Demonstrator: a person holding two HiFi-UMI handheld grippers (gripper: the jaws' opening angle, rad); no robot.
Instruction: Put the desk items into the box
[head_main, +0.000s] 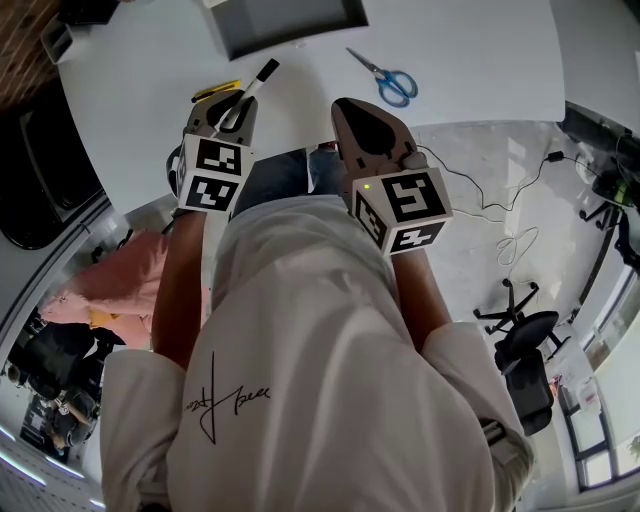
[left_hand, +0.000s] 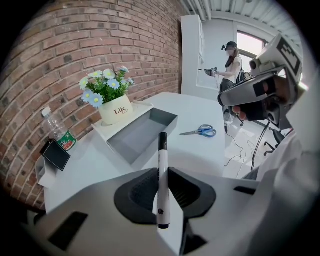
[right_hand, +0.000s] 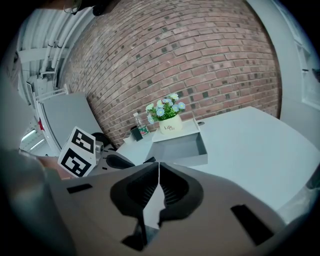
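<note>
The left gripper (head_main: 236, 103) grips a white marker (head_main: 256, 82), black cap pointing past its tips, above the white table (head_main: 470, 50) near the grey box (head_main: 290, 20). The right gripper (head_main: 347, 108) hangs beside it, jaws closed together on nothing. Blue-handled scissors (head_main: 388, 80) lie right of the box

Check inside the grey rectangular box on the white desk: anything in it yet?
Nothing visible: the floor of the grey rectangular box shows bare in the left gripper view. The strip behind its near wall is hidden.
</note>
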